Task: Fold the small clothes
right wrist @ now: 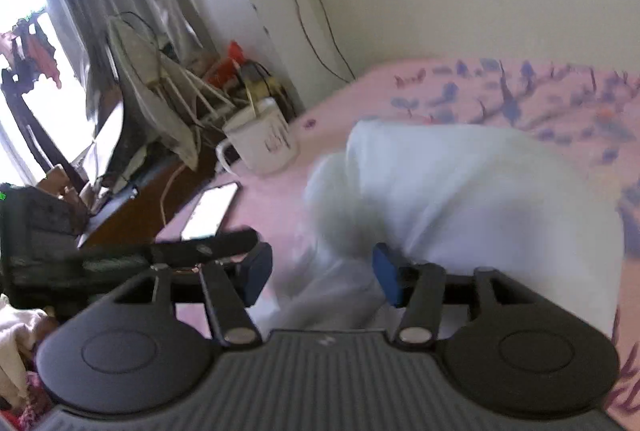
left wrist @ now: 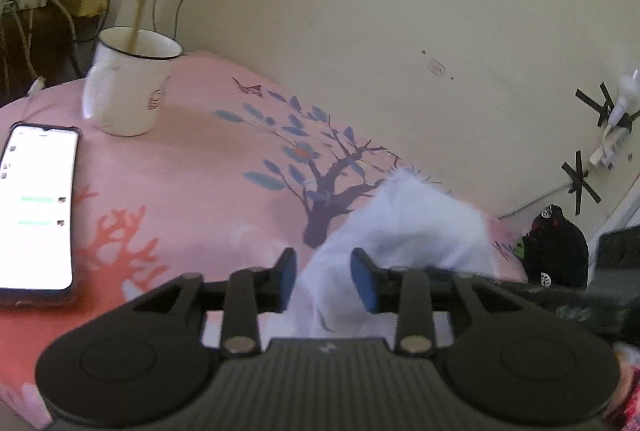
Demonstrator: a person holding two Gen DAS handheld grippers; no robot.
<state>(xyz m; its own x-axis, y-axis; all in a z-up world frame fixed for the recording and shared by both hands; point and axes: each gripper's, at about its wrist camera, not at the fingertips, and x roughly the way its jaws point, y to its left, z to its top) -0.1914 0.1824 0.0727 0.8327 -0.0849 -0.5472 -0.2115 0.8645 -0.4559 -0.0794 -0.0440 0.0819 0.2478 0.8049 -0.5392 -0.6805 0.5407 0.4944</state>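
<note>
A small white garment (left wrist: 416, 227) lies bunched on the pink printed sheet (left wrist: 192, 167). In the left wrist view my left gripper (left wrist: 324, 281) is open, its blue-padded fingers either side of a fold of the white cloth. In the right wrist view the same white garment (right wrist: 480, 199) is blurred and partly doubled over. My right gripper (right wrist: 320, 277) is open with the cloth's near edge lying between its fingers. The other gripper's black body (right wrist: 120, 251) shows at the left of that view.
A white enamel mug (left wrist: 128, 83) with a stick in it stands at the sheet's far left corner, and a lit phone (left wrist: 38, 211) lies near it. A black pouch (left wrist: 556, 251) sits at the right by the wall. Cables and clutter (right wrist: 168, 103) fill a side table.
</note>
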